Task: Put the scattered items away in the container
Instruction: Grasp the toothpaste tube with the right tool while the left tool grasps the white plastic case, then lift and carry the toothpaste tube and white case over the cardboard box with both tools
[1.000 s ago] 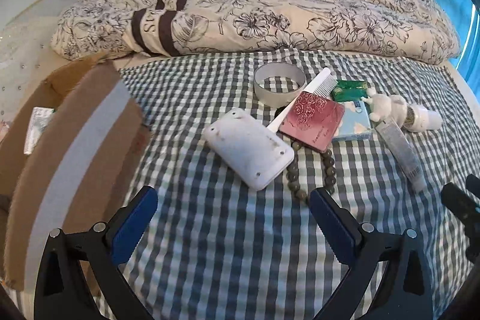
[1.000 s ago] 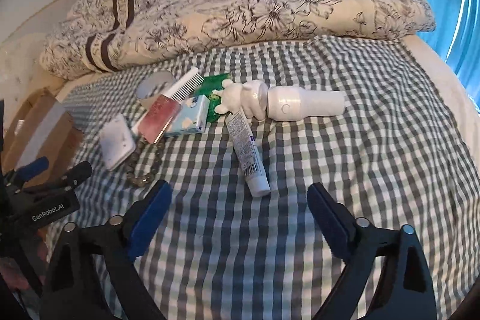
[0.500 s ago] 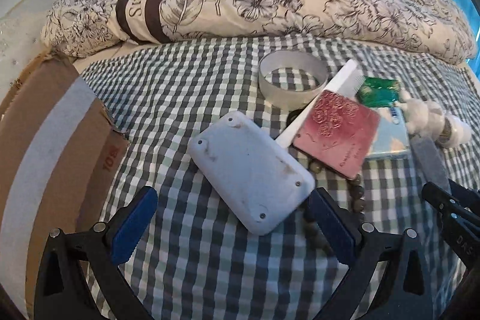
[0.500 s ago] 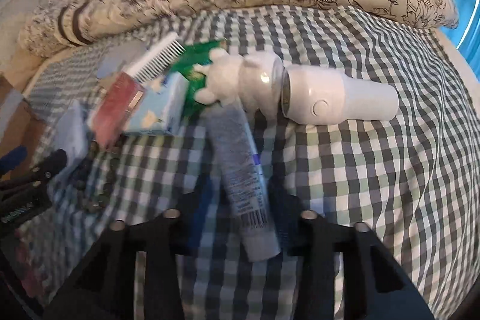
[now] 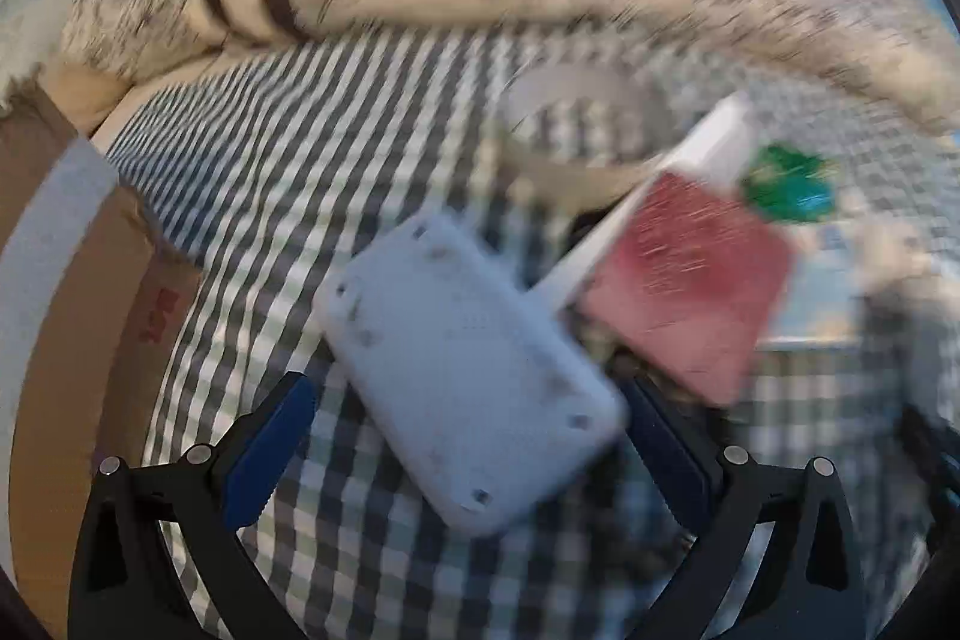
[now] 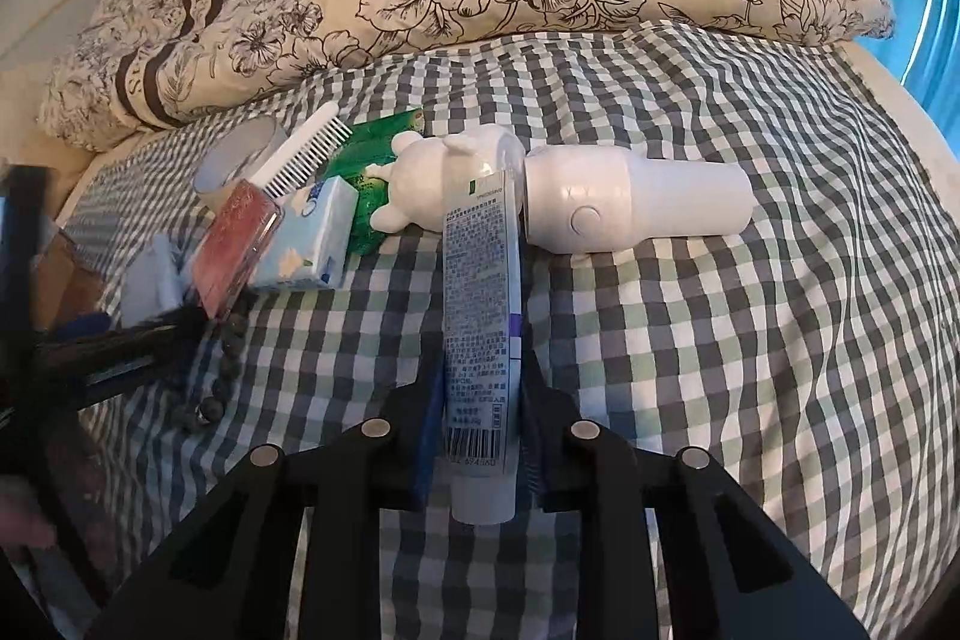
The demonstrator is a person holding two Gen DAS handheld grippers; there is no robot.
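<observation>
Right wrist: right claw (image 6: 477,436) clenched on tube (image 6: 480,304) — left claw (image 5: 468,454) released.

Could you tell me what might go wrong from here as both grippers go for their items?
The right gripper pinches the tube near its cap end, so the long free end may sag or knock the white bear-shaped device when lifted. The open left gripper straddles only a corner of the white case, so it could twist out.
</observation>
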